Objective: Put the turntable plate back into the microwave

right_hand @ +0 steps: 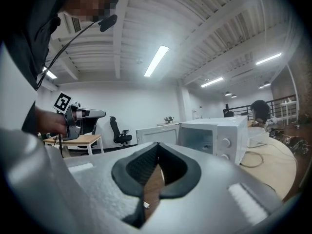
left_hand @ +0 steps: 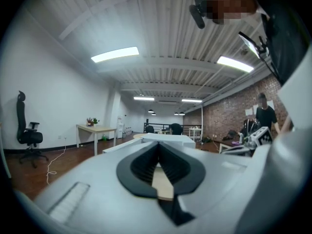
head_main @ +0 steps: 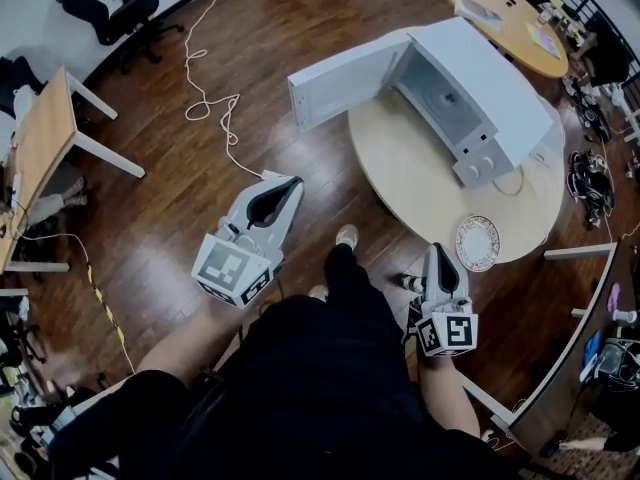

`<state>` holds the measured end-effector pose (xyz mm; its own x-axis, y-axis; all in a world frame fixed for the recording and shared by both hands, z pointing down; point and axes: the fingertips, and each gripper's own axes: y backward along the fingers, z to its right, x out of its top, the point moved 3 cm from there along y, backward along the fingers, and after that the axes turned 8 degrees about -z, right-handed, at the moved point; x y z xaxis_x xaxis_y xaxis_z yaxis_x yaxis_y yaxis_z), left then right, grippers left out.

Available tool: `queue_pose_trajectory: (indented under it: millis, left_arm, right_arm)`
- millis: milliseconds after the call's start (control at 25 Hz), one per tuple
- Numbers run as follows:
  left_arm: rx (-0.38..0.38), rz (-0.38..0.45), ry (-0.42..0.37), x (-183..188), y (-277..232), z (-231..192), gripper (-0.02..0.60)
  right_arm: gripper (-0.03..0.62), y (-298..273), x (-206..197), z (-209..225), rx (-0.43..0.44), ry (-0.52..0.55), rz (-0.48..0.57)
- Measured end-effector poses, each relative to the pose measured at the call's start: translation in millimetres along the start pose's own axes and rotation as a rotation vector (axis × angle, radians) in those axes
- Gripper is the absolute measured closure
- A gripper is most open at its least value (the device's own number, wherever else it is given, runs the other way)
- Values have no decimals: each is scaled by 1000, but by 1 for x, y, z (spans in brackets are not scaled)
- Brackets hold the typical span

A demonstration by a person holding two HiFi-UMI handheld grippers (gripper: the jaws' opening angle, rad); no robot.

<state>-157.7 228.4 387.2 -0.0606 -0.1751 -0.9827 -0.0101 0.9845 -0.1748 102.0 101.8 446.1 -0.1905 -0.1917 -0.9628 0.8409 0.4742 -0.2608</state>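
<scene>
1. Plate [head_main: 477, 243] lies flat on the round worktop [head_main: 420, 183], close to its near edge and to the right, well apart from the microwave [head_main: 470, 98].
2. The microwave stands at the far side of the worktop. Its door [head_main: 335, 83] is swung fully open to the left and hangs out past the worktop's edge, above the floor [head_main: 170, 198].
3. Between the microwave's open front and the plate there is a wide bare part of the worktop.
4. The right tool [head_main: 438, 258] is over the floor, just before the worktop's near edge and near the plate, not touching it. Its jaws are together, with nothing between them.
5. The left tool [head_main: 290, 182] is over the floor, left of the worktop's edge and below the open door. Its jaws also meet and are empty.
6. A white cable [head_main: 215, 103] runs in loops on the floor, left of the door and apart from both tools.
</scene>
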Motion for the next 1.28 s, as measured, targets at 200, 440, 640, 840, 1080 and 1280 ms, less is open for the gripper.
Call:
queue_pose_trajectory:
  millis: [200, 440, 640, 840, 1080, 1280]
  left_arm:
    - [26, -24, -3, -8, -5, -13, 577]
    - [26, -51, -12, -5, -26, -27, 577]
    - [4, -53, -24, 8, -62, -38, 577]
    - [-23, -64, -31, 20, -100, -56, 577]
    - [-63, -72, -56, 45, -154, -64, 577]
    - [-90, -83, -65, 56, -200, -70, 577]
  right_arm:
    - [594, -24, -3, -3, 40, 9, -4]
    - [594, -56, -5, 6, 67, -14, -23]
    - [594, -88, 7, 28, 57, -22, -18]
    - [594, -117, 15, 49, 30, -45, -13]
    - [594, -146, 19, 82, 11, -68, -56]
    - [594, -170, 21, 111, -2, -79, -58]
